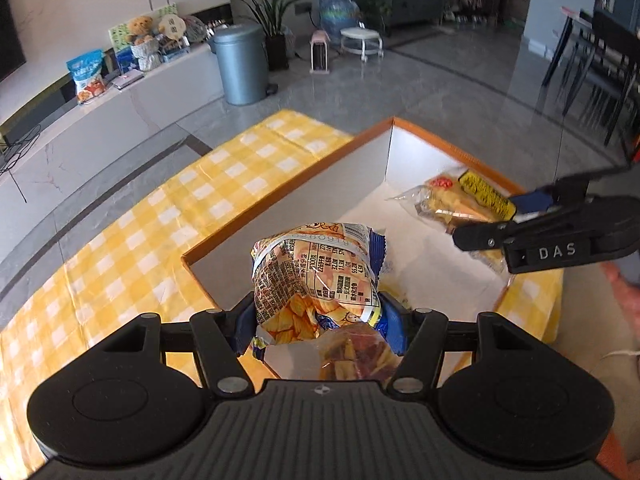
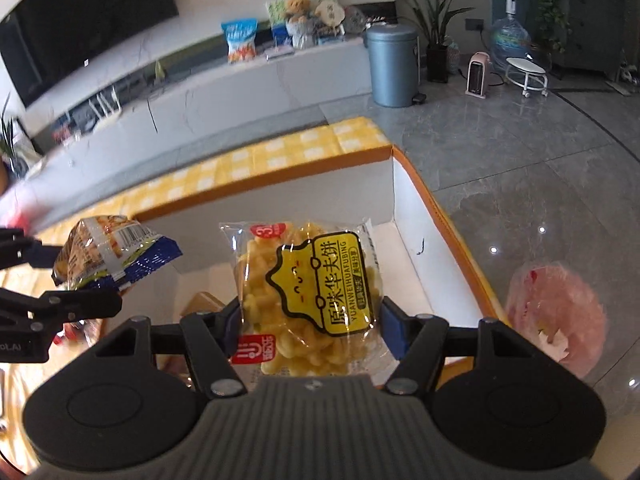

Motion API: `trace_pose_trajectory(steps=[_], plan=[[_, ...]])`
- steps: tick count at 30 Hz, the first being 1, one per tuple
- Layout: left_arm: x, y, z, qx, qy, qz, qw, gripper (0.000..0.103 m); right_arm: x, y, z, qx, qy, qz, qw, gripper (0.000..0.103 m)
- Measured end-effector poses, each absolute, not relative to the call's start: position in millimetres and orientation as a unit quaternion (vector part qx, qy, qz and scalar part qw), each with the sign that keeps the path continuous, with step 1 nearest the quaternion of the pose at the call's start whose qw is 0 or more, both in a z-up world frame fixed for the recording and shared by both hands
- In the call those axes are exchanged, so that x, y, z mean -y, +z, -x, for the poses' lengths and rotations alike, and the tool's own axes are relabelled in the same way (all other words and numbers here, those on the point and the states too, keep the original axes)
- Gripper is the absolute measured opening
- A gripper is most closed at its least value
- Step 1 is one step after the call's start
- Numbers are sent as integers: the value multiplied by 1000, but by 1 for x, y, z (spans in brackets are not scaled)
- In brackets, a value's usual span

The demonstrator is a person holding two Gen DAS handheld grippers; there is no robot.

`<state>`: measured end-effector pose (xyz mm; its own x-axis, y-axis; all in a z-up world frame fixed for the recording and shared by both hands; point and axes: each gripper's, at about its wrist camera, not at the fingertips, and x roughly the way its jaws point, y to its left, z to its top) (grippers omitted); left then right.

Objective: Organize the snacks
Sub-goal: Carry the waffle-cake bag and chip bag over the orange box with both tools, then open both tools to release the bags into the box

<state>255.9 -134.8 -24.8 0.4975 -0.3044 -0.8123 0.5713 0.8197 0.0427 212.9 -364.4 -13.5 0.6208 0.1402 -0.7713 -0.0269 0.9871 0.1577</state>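
Note:
My left gripper (image 1: 318, 320) is shut on an orange and blue chip bag (image 1: 316, 276) and holds it over the near corner of an orange-rimmed white box (image 1: 280, 200). My right gripper (image 2: 310, 320) is shut on a clear waffle packet with a yellow label (image 2: 316, 292) and holds it above the same box (image 2: 412, 216). In the left wrist view the right gripper (image 1: 520, 232) comes in from the right over the box with the waffle packet (image 1: 452, 200). In the right wrist view the left gripper (image 2: 76, 280) holds the chip bag (image 2: 112, 252) at the left.
The box sits on a table with a yellow checked cloth (image 1: 160, 232). A pink plastic bag (image 2: 556, 320) lies on the grey floor right of the box. A grey bin (image 1: 240, 64) and a white TV bench (image 1: 100, 128) stand beyond the table.

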Motion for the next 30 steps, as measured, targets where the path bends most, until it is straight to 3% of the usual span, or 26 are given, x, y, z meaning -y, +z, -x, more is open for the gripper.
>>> trace_pose_trajectory(steps=[13, 30], plan=[[165, -61, -281, -484, -240, -226, 811, 73, 349, -54, -263, -517, 73, 29, 853, 66], [162, -59, -280, -474, -250, -219, 816, 90, 347, -65, -274, -542, 68, 46, 836, 71]])
